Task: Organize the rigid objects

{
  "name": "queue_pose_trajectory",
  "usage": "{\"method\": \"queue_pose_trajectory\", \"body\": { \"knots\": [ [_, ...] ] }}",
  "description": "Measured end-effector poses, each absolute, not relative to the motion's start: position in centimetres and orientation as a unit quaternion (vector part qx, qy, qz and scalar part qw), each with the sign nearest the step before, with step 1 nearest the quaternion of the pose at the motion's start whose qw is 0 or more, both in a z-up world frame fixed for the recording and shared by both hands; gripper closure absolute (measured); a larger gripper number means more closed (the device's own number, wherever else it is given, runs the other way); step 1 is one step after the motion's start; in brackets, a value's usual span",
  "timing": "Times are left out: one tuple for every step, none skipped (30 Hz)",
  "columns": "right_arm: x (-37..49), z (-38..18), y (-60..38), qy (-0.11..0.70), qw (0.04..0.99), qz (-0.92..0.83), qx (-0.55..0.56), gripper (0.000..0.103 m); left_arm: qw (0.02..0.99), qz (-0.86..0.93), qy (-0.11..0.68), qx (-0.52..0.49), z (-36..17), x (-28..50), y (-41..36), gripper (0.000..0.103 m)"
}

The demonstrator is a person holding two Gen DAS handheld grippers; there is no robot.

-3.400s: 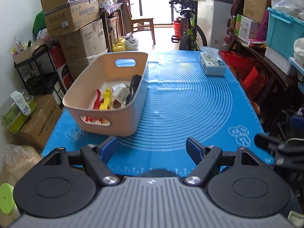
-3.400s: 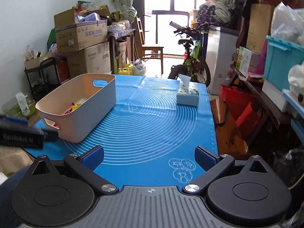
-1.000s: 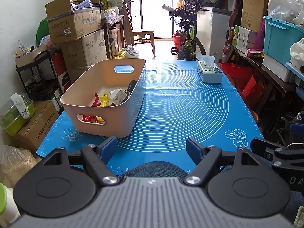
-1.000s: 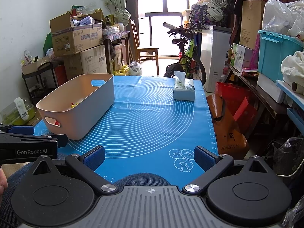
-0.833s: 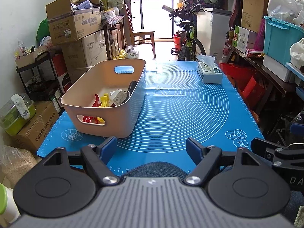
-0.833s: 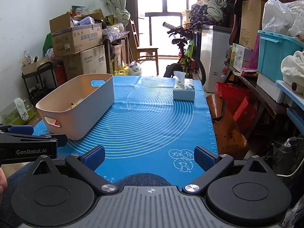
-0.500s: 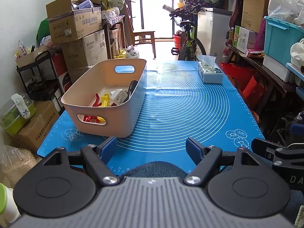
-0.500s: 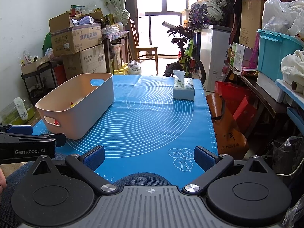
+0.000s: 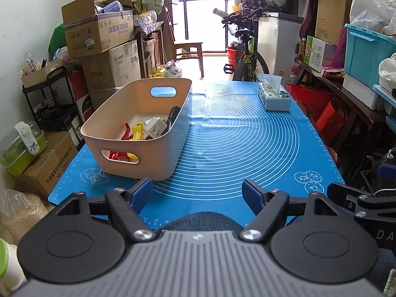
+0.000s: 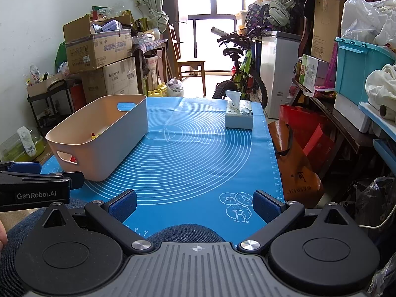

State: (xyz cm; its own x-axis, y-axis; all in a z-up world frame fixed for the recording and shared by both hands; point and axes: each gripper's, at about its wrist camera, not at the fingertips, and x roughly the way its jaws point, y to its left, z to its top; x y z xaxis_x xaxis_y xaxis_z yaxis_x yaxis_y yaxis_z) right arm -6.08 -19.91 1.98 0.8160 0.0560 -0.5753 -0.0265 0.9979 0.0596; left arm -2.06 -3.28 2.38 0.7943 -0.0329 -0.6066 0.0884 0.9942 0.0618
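Observation:
A beige plastic bin (image 9: 138, 148) stands on the left of the blue mat (image 9: 242, 143); it also shows in the right wrist view (image 10: 104, 143). Inside lie red and yellow clips (image 9: 131, 133), a white block (image 9: 155, 128) and a black object (image 9: 173, 115). My left gripper (image 9: 198, 193) is open and empty, held off the mat's near edge above a denim-clad knee. My right gripper (image 10: 195, 204) is open and empty, also at the near edge. The left gripper's body shows in the right wrist view (image 10: 37, 188).
A tissue box (image 9: 274, 97) sits at the mat's far right, also in the right wrist view (image 10: 238, 116). Cardboard boxes (image 9: 99, 37) stack at the left, a bicycle (image 9: 243, 49) stands beyond the table, shelves and a teal crate (image 9: 366, 52) line the right.
Both grippers have drawn back toward me from over the mat since 3.4 s ago; over the last second they have barely moved. Both stay open and empty.

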Motion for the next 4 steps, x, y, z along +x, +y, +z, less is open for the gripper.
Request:
{"method": "queue_pose_trajectory", "body": {
  "knots": [
    [-6.08, 1.99, -19.92, 0.303, 0.953, 0.021, 0.024, 0.004, 0.946, -0.032, 0.319, 0.044, 2.42, -2.03, -3.26, 0.023],
    [-6.11, 1.98, -19.97, 0.303, 0.952, 0.021, 0.024, 0.004, 0.946, -0.031, 0.318, 0.044, 2.37, -2.07, -3.33, 0.023],
    [-6.15, 1.90, -19.96, 0.303, 0.952, 0.020, 0.025, 0.004, 0.947, -0.031, 0.317, 0.044, 2.39, -2.07, -3.32, 0.023],
    [-6.18, 1.84, -20.02, 0.303, 0.952, 0.020, 0.025, 0.004, 0.947, -0.031, 0.317, 0.044, 2.38, -2.03, -3.35, 0.023]
  ]
}}
